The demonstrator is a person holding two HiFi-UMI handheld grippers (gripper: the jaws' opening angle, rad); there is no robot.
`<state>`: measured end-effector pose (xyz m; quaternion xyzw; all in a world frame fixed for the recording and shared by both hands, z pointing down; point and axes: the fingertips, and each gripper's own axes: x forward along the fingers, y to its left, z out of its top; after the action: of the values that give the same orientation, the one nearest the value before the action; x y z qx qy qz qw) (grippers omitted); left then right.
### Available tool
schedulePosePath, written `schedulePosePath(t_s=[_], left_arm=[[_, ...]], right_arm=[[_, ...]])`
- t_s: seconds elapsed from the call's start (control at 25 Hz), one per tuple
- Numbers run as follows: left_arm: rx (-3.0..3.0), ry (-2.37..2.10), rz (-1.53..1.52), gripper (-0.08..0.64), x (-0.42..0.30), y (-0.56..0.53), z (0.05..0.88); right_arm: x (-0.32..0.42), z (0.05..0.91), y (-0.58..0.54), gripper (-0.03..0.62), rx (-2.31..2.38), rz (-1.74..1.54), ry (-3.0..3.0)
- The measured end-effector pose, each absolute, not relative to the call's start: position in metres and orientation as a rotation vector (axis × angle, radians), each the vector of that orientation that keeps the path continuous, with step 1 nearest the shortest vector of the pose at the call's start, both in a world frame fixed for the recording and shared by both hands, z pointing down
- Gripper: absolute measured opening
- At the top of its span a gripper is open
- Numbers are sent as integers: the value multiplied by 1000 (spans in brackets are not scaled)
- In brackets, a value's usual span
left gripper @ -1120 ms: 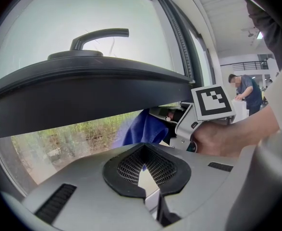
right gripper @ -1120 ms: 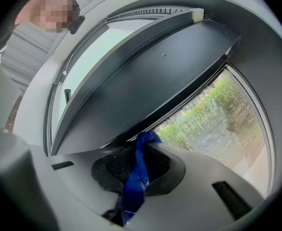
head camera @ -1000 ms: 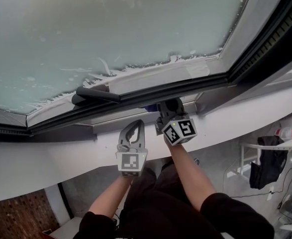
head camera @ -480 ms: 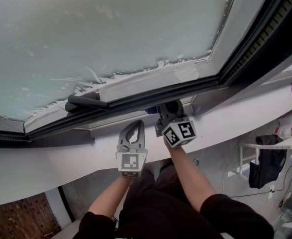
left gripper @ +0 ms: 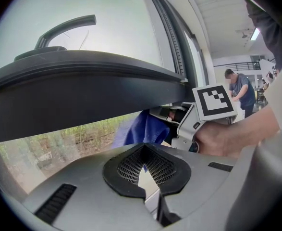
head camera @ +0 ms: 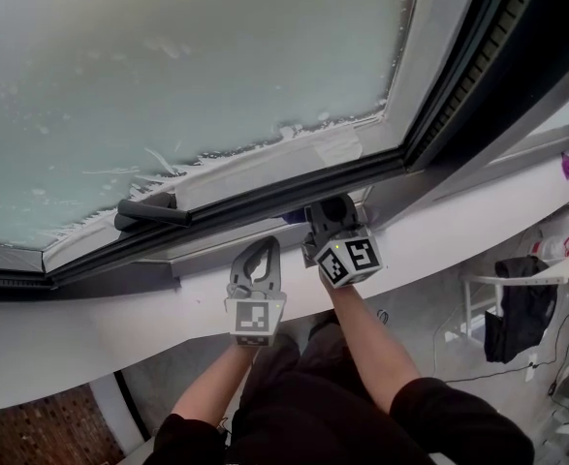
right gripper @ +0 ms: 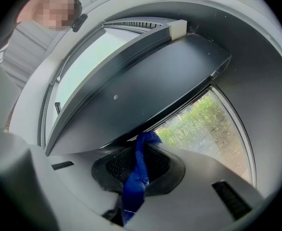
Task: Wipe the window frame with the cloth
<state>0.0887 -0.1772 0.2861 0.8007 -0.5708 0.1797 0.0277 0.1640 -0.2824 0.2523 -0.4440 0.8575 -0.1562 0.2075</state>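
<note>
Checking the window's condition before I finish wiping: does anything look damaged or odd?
Yes. The frosted film on the pane is ragged along its bottom edge, with white shreds straggling onto the sash rail, and what looks like a tape patch is stuck on that rail. The blue cloth looks intact.

There were 2 grippers (head camera: 260, 255) (head camera: 331, 211), 1 blue cloth (right gripper: 135, 186), 1 window (head camera: 216, 66) w/ 1 handle (head camera: 153, 211) & 1 person (left gripper: 238, 88) far back.
</note>
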Motion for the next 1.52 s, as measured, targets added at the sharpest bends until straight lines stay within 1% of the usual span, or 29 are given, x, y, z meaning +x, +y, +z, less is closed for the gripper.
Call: schedulePosePath(t_s=[0.88, 1.12, 1.52], left_arm=[[2530, -1681, 579, 3, 127, -193, 291], [2538, -1674, 568, 3, 132, -194, 291], [2539, -1662, 583, 3, 136, -193, 293]], right_arm=[[221, 256, -300, 34, -1380, -401, 2326], [244, 260, -307, 34, -1452, -410, 2260], [262, 260, -314, 34, -1545, -427, 2213]])
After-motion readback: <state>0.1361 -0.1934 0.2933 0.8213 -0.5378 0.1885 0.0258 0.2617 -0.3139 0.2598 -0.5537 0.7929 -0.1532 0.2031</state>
